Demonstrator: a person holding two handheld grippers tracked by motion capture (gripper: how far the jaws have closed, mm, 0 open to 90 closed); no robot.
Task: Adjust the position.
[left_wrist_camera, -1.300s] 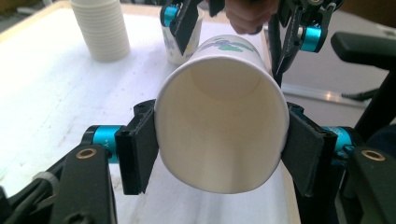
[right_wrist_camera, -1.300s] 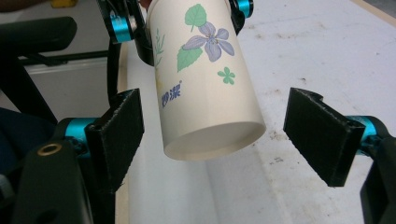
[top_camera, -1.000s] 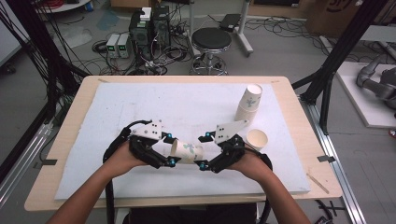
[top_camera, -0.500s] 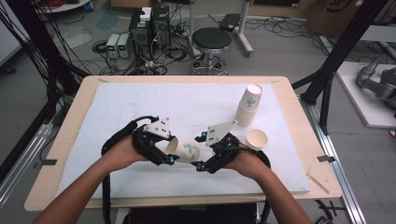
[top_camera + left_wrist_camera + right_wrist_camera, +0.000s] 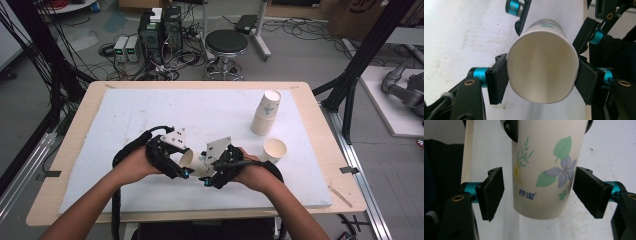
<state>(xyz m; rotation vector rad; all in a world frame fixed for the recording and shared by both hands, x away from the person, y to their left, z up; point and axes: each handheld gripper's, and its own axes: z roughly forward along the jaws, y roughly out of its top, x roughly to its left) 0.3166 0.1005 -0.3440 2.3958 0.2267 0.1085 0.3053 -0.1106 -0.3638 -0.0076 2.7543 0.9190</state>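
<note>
1. Even, diffuse overhead light; white table cover bright, mild glare.
2. Soft shadows beside paper cup.
3. High view slightly soft; near jaws blurred below cup.

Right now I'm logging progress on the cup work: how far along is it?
Done: a stack of cups stands at the far right of the white mat, with a single upright cup beside it. In hand: the left claw is clamped on the rim end of a flowered paper cup; the right claw has just been closing around its base, not clearly pressing it yet. Left: this cup probably still joins the others.
</note>
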